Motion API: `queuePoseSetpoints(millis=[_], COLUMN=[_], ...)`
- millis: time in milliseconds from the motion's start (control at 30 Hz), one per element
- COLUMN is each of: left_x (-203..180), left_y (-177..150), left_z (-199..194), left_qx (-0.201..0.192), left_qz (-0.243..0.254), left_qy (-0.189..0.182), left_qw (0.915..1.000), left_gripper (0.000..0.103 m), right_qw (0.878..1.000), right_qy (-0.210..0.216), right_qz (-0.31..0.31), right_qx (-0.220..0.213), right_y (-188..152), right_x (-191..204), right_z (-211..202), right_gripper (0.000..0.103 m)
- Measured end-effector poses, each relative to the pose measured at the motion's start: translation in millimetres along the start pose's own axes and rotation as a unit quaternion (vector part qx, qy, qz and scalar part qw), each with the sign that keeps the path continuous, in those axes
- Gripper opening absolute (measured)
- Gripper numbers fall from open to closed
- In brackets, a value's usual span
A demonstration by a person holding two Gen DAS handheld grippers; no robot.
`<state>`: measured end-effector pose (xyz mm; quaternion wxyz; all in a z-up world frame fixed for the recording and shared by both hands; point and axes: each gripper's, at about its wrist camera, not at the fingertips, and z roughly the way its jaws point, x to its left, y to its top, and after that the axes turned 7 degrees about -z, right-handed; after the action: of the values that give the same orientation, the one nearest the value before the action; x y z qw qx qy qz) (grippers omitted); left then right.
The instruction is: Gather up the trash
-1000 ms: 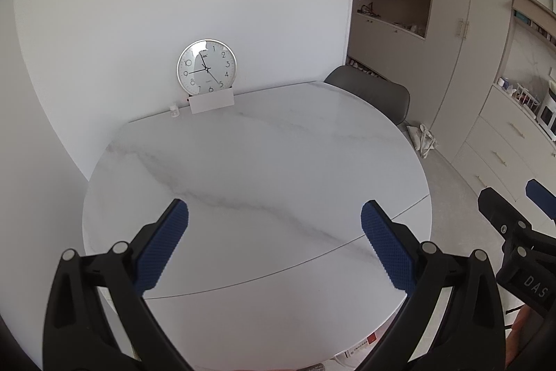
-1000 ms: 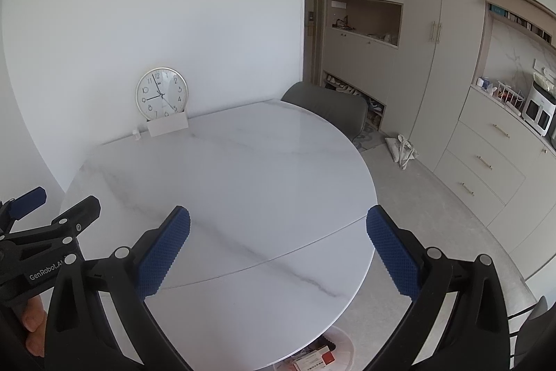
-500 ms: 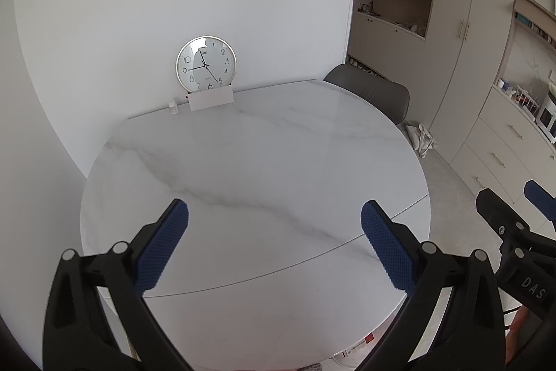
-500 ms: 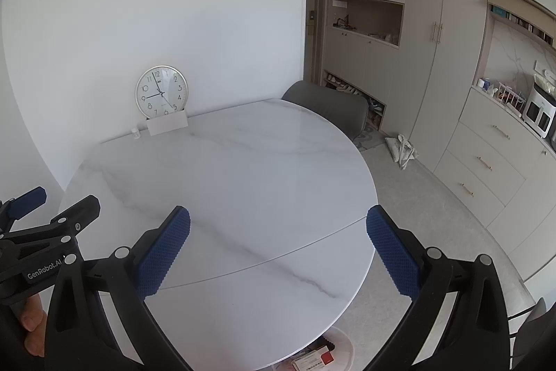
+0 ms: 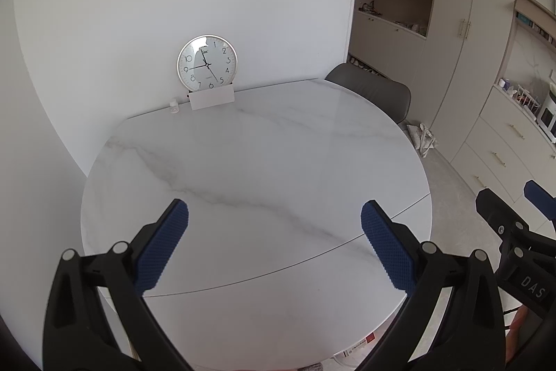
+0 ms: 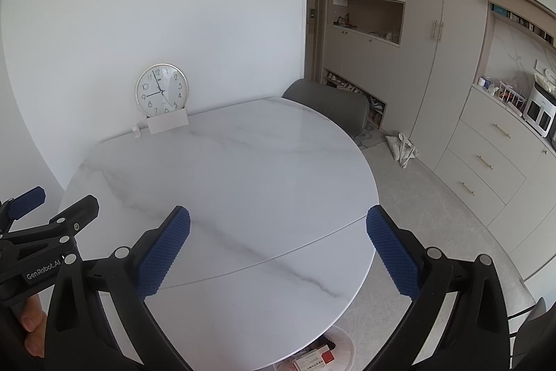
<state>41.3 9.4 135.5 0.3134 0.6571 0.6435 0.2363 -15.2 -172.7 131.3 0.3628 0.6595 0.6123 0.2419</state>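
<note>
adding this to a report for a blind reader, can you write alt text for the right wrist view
The right gripper hovers open and empty above a round white marble table. A wall clock, white card and tiny bottle stand at its far edge, a grey chair behind. The left gripper shows at left; beige cabinets fill the right.

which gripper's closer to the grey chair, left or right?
Right, by a little. The grey chair stands behind the table's far right edge; the right gripper hangs on that side, the left gripper further left. Both are open, far from it.
</note>
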Motion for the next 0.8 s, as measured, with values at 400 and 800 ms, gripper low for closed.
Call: queuePoseSetpoints(millis=[400,800], left_x=[-1.4,-1.5], left_y=[-3.2,-6.2], left_z=[3.7,8.4], left_qx=[-0.002,0.003], left_qz=[0.008,0.003], left_qy=[-0.003,-0.010], left_qw=[1.0000,0.9999], left_gripper=[0.095,0.095], right_qw=[1.000,1.000], right_qy=[0.000,0.003], right_qz=[0.001,0.003], right_qx=[0.004,0.009], right_y=[-2.4,-7.3], right_x=[3.2,1.7], right_z=[1.4,4.6], right_gripper=[0.101,0.101])
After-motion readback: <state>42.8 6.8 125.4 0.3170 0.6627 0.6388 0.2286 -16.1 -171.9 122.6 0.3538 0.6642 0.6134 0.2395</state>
